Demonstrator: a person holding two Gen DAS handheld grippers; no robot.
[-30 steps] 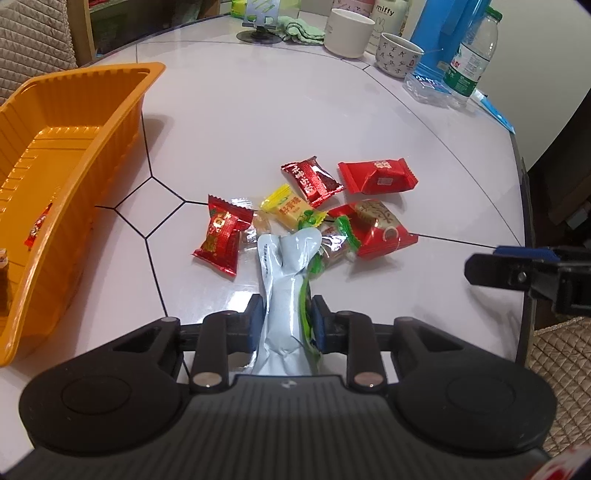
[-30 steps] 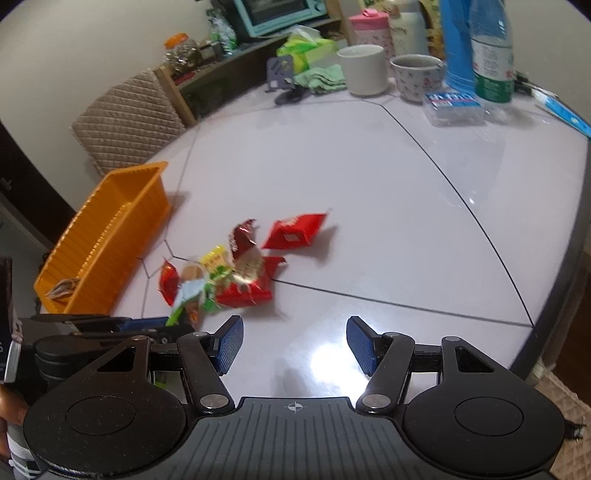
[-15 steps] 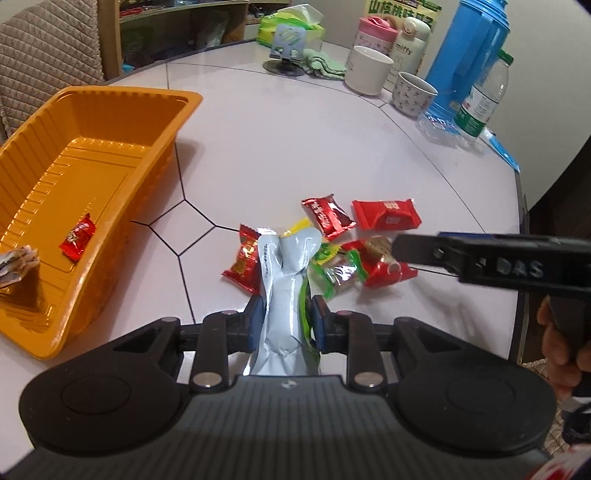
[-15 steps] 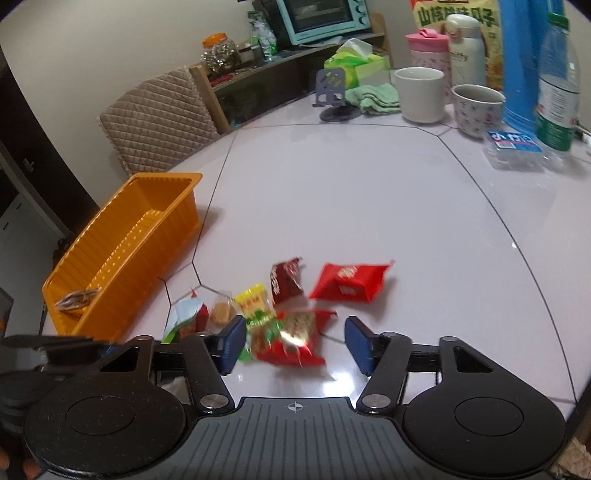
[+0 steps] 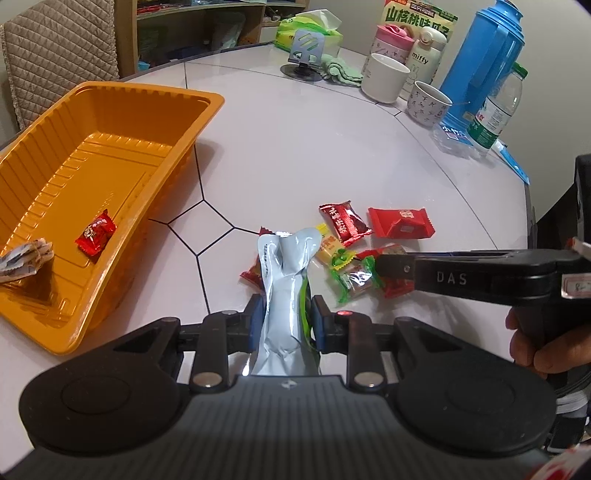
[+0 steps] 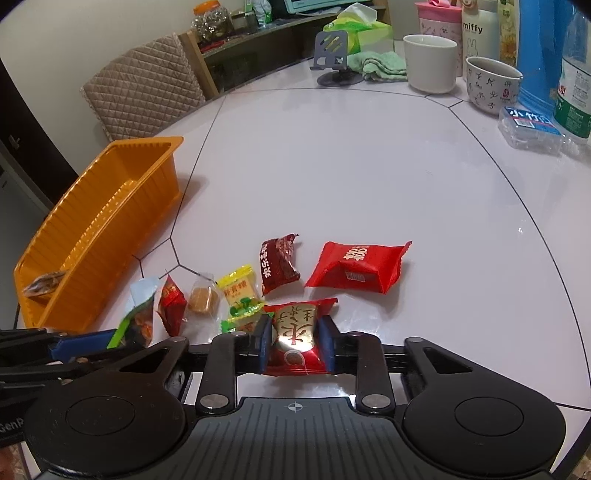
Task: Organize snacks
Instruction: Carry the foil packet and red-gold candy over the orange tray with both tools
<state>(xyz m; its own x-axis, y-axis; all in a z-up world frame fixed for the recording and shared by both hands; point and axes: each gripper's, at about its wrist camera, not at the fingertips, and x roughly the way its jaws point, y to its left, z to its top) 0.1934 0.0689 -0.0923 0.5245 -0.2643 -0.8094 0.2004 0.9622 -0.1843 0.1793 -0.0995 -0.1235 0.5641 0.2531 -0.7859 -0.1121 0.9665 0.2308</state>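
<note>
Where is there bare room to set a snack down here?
The orange tray floor beyond its red candy is bare, and so is the table between tray and mugs. Crowded: the snack pile by both grippers.

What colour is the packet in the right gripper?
Red, with a gold panel bearing red characters; the packet shows best in the right wrist view, between the right gripper fingers.

Home dining room, quilted chair (image 6: 142, 83), toaster oven (image 6: 317, 4) on shelf, mugs (image 6: 430, 61), thermos (image 5: 480, 55), tissues (image 5: 308, 31)
</note>
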